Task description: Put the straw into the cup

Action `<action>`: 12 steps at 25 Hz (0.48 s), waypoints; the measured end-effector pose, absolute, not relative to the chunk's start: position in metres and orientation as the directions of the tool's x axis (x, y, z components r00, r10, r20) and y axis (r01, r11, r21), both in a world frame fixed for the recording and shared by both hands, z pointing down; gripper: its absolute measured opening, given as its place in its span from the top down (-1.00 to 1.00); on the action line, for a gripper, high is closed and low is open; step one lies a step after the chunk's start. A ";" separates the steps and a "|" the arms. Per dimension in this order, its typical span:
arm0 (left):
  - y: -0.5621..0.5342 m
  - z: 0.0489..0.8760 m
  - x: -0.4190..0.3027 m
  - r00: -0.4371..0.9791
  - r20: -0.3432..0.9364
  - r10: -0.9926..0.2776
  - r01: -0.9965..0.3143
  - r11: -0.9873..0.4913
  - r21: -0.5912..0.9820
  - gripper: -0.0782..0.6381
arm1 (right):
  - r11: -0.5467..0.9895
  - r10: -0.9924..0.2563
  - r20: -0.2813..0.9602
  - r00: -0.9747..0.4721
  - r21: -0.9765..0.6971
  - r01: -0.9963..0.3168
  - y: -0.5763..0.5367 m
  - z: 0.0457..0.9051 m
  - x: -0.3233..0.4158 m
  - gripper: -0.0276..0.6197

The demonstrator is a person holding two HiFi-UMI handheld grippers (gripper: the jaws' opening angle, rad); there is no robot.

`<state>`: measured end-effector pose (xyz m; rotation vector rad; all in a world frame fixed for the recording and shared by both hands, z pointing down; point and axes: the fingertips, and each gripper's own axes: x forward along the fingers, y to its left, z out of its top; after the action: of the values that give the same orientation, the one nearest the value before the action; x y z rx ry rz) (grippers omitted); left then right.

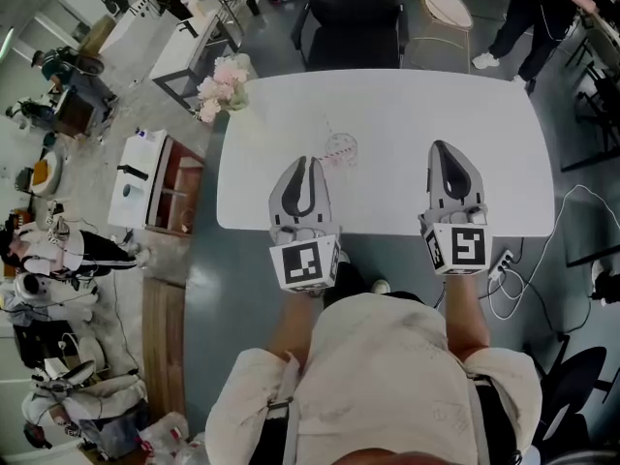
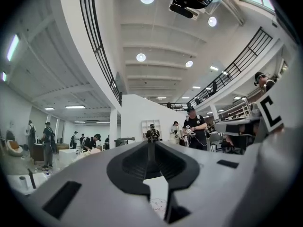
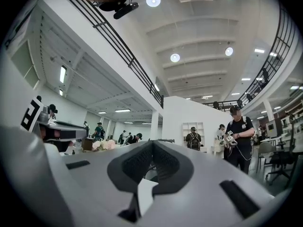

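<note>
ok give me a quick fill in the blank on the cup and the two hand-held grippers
1. The left hand-held gripper and the right hand-held gripper both have their jaws ___, with nothing between them.
2. The cup stands nearer the ___ of the two.
3. The flowers sit at the far left corner of the ___ table.
Missing words: shut; left; white

No legible text, labels or signs

A clear cup (image 1: 341,150) with faint reddish print sits near the middle of the white tabletop (image 1: 417,105), its round rim facing up, and a thin pale straw (image 1: 326,132), barely discernible, lies just beside its left edge.
</note>
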<state>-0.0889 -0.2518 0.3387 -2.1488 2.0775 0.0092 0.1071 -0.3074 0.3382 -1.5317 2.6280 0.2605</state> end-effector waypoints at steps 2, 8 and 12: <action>-0.252 0.338 -0.089 0.041 -0.113 -0.993 -0.994 -0.029 -0.101 0.70 | 0.487 -0.852 -0.164 -0.497 0.099 -0.868 -0.307 0.336 0.106 0.91; -0.252 0.333 -0.083 0.061 -0.119 -0.991 -0.991 -0.046 -0.125 0.77 | 0.506 -0.838 -0.174 -0.517 0.107 -0.856 -0.306 0.331 0.105 0.91; -0.253 0.334 -0.083 0.056 -0.120 -0.991 -0.991 -0.040 -0.127 0.77 | 0.508 -0.836 -0.169 -0.523 0.123 -0.852 -0.305 0.332 0.105 0.91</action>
<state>-0.0827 -0.2528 0.3345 -2.1475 2.0461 -0.0017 0.1054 -0.3054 0.3320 -1.4872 2.6511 0.2927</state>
